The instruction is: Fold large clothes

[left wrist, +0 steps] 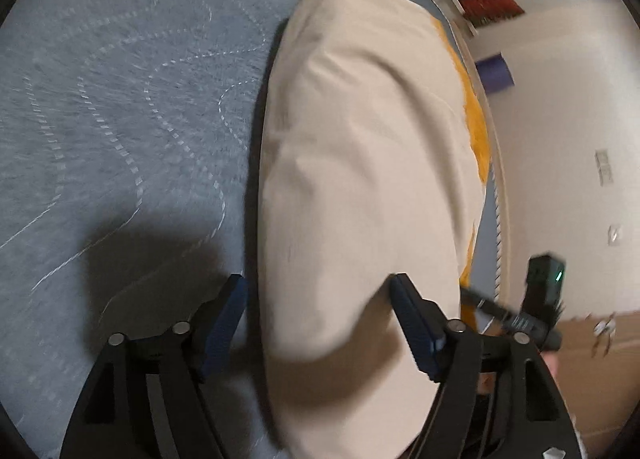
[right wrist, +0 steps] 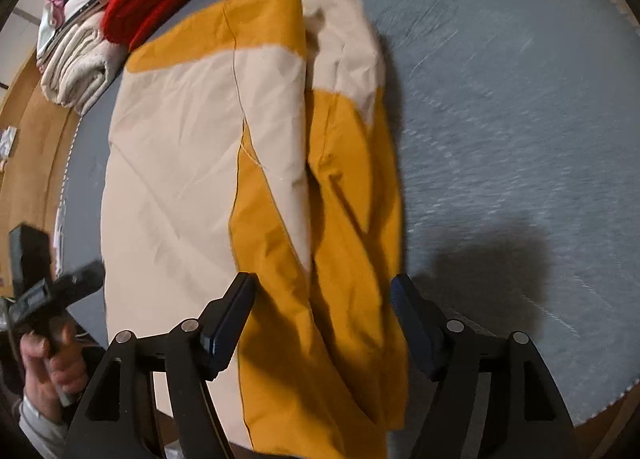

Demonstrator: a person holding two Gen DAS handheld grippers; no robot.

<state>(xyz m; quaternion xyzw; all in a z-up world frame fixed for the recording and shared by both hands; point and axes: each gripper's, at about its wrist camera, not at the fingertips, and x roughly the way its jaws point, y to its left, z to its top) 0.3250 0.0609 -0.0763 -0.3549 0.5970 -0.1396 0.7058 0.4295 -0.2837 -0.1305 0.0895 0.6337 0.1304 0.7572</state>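
Between the parted dark-blue pads of the left claw (left wrist: 318, 323) lies the folded cream-and-mustard cloth garment (left wrist: 360, 163), untouched by either pad; the right claw (right wrist: 322, 325) also stands wide over its mustard side. The garment rests on a grey-blue stitched counter (left wrist: 120, 99), near a stack of folded red and white clothes (right wrist: 120, 7).

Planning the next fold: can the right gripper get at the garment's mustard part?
Probably yes: the right gripper is open right over the mustard part, nothing between.
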